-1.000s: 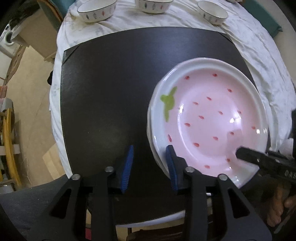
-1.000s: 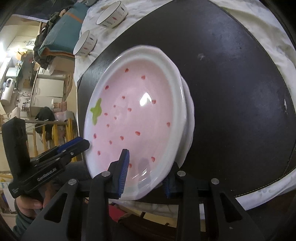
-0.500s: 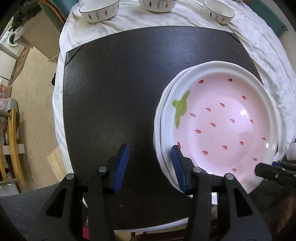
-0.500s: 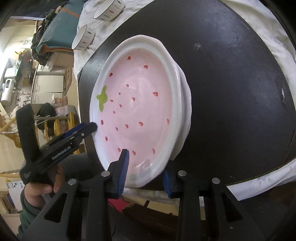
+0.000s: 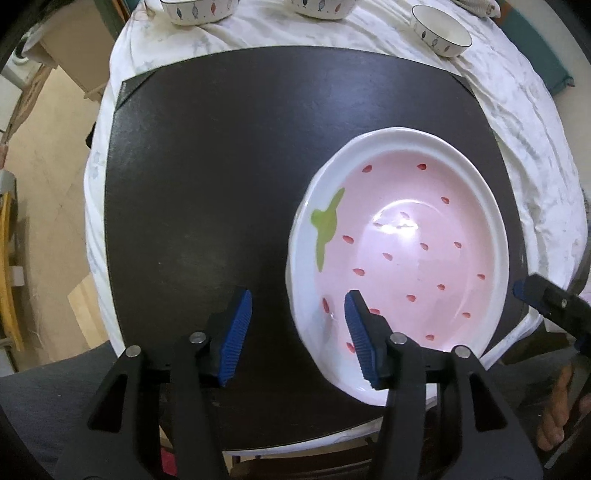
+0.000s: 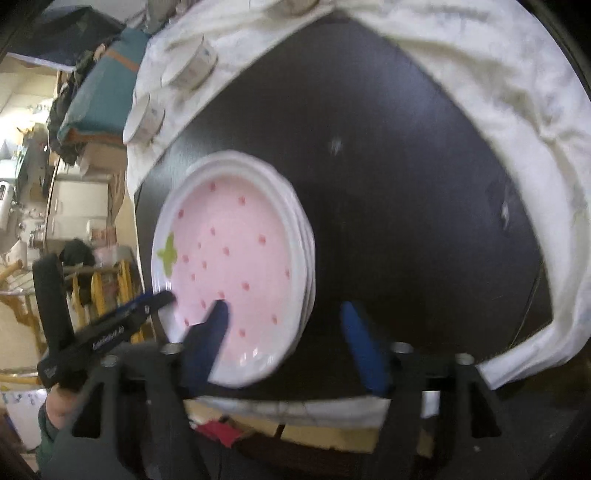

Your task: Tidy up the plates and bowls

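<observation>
A pink plate point(image 5: 406, 243) with small red seed marks, a green leaf shape and a white rim lies on top of a stack of white plates point(image 6: 308, 258), which sits on a black mat point(image 5: 207, 192) spread over a round table covered by a rumpled white cloth point(image 5: 524, 122). In the left wrist view the stack occupies the right side of the mat, near its front edge. The left gripper point(image 5: 297, 334) points down at the table, and its jaws are opening; its two blue pads stand apart, one over bare mat just left of the plates and the other over the pink plate's near-left rim, neither visibly pressing on the plate. The right gripper point(image 6: 286, 347) is seen in its own blurred view with its jaws opening wide: one blue pad hangs over the near part of the pink plate, the other over the mat to the right of the stack, so the stack's near edge lies between them without being pinched. The tip of the right gripper also shows at the right edge of the left wrist view, just beside the plates. Three white bowls with small fish patterns point(image 5: 441, 35) stand on the cloth beyond the mat's far edge, well apart from the plates.
</observation>
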The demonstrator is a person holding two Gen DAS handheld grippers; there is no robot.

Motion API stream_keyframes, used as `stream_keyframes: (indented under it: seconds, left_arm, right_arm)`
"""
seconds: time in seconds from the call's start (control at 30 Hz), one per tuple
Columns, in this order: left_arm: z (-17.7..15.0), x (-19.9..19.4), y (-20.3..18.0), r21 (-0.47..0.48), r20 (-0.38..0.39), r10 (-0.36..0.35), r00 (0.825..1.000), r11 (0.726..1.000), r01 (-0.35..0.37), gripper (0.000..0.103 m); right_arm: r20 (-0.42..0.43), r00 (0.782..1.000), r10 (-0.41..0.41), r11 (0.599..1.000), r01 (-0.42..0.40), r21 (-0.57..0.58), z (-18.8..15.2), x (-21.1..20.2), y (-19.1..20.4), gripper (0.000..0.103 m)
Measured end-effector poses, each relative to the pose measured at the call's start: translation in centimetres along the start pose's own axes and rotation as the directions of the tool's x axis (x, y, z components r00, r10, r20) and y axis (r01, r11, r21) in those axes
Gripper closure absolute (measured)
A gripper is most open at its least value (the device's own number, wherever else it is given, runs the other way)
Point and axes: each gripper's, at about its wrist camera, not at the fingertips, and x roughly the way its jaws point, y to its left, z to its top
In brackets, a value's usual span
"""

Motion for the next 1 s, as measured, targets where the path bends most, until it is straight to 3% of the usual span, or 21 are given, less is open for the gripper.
stream_keyframes:
  seconds: [0.1, 0.2, 0.27, 0.33, 0.5, 0.63, 1.0]
  left_arm:
    - [0.0, 0.5, 0.0, -0.008, -0.026, -0.030, 0.999, 1.000, 0.029, 0.054]
    - [0.3, 1.3, -0.1, -0.016, -0.060, -0.047, 0.997, 0.999, 0.046, 0.055]
    - [0.4, 1.9, -0.2, -0.019, -0.083, -0.063, 0.995, 0.998, 0.061, 0.064]
    - [0.3, 2.4, -0.6, -0.015, -0.108, -0.086, 0.990, 0.996, 0.085, 0.069]
    - [0.0, 2.2, -1.0, -0.029, -0.098, -0.062, 0.993, 0.998, 0.059, 0.069]
    - [0.5, 2.0, -0.7, -0.046, -0.085, -0.063, 0.994, 0.997, 0.059, 0.069]
    - [4.7, 2.1, 1.1, -0.104, -0.046, -0.032, 0.998, 0.994, 0.028, 0.069]
  right_arm:
    - [0.017, 0.999, 0.027, 1.000, -0.027, 0.007, 0.6, 0.1, -0.2, 0.032]
    - [-0.020, 0.999, 0.030, 0.999, -0.029, 0.025, 0.9, 1.7, -0.9, 0.032]
    - [-0.052, 0.998, 0.038, 0.999, -0.036, 0.031, 1.2, 2.9, -0.8, 0.033]
    - [-0.072, 0.996, 0.054, 0.998, -0.053, 0.017, 1.3, 3.6, -0.4, 0.050]
    - [-0.080, 0.997, -0.021, 0.999, 0.018, -0.039, 1.2, 4.4, 0.4, 0.062]
    - [-0.062, 0.996, -0.056, 0.995, 0.051, -0.081, 1.3, 4.5, 1.0, 0.062]
    - [-0.019, 0.999, -0.038, 0.996, 0.036, -0.077, 5.4, 6.0, 2.5, 0.062]
